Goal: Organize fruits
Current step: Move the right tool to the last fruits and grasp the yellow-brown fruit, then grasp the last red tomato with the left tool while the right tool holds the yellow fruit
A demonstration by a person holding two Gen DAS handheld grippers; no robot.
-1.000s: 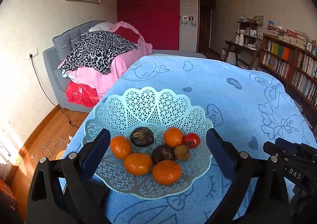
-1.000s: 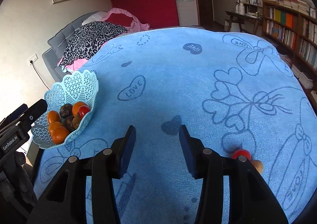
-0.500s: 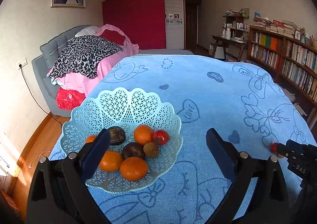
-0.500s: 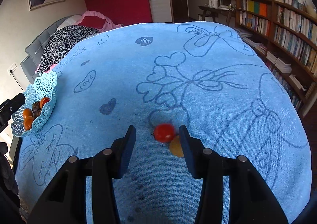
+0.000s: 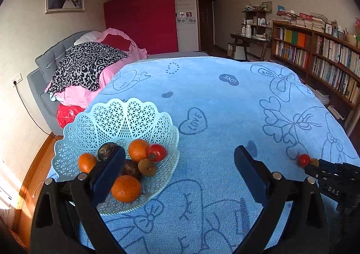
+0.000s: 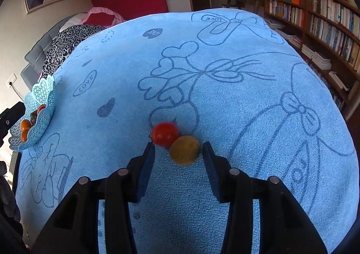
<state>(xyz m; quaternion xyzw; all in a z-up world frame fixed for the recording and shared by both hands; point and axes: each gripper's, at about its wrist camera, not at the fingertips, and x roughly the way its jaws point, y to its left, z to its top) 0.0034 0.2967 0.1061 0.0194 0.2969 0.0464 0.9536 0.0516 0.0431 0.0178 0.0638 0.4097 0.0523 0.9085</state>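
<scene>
The right gripper [image 6: 178,152] hangs low over the blue cloth [image 6: 225,101] with its jaws spread apart and nothing clamped between them. Just at their tips lies a yellow-brown fruit [image 6: 184,150], sitting in the gap between the two fingers, and touching it on the far left side is a red tomato [image 6: 165,134]. Both rest on the cloth among its printed hearts and bows.

The left gripper [image 5: 180,164] is also wide open and empty, held above the cloth's near left part. Its left finger [image 5: 109,175] stands in front of a pale blue lattice basket [image 5: 117,116] near the cloth's left edge. Inside the basket are four oranges [image 5: 126,188], two dark, wrinkled round fruits [image 5: 107,151], a small brown fruit [image 5: 147,167] and a second tomato [image 5: 157,152], all bunched toward the near side.

The basket and the two loose fruits lie well apart, at opposite sides of the cloth.

Beyond the cloth, a grey bed [image 5: 51,56] piled with pink and leopard-print bedding stands at left, a red wardrobe [image 5: 139,22] at the back, and bookshelves [image 5: 319,56] along the right wall.
</scene>
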